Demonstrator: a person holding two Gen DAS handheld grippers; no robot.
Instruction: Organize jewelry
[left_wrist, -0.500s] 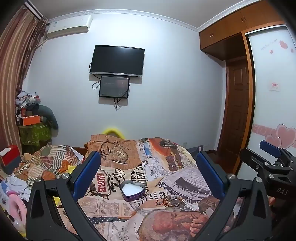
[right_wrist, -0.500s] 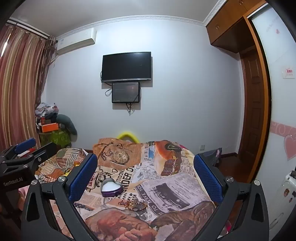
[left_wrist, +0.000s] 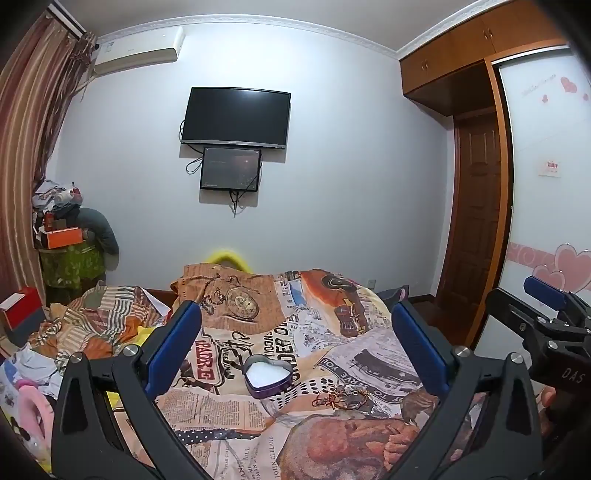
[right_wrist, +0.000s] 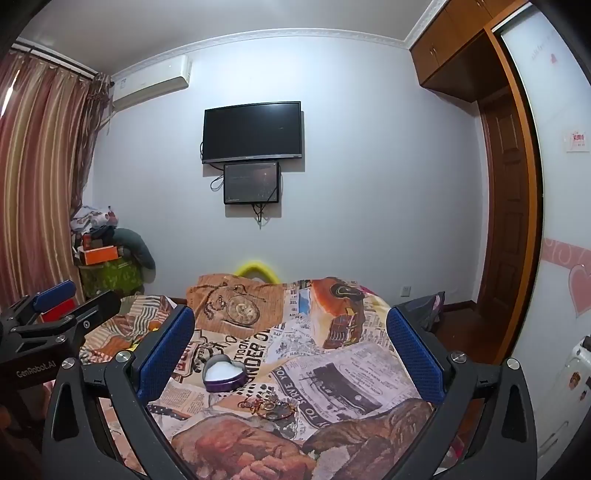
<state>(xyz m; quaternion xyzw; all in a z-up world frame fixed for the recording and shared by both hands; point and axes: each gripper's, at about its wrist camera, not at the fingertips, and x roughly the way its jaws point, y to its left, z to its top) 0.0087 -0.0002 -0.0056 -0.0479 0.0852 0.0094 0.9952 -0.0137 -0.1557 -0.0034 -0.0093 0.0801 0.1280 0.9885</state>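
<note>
A purple heart-shaped tin (left_wrist: 268, 379) with a white lining lies open on the printed bedspread (left_wrist: 369, 354); it also shows in the right wrist view (right_wrist: 224, 374). A small tangle of gold and red jewelry (left_wrist: 341, 398) lies just to its right and nearer me, also seen in the right wrist view (right_wrist: 269, 403). My left gripper (left_wrist: 295, 339) is open and empty, held above the bed short of both. My right gripper (right_wrist: 291, 339) is open and empty, to the right of the left one. Each gripper shows at the edge of the other's view.
The bed fills the foreground; a rumpled striped blanket (left_wrist: 99, 314) and clutter lie at its left. A television (left_wrist: 236, 116) hangs on the far wall. A wardrobe (left_wrist: 546, 184) and a wooden door (left_wrist: 476, 221) stand at the right.
</note>
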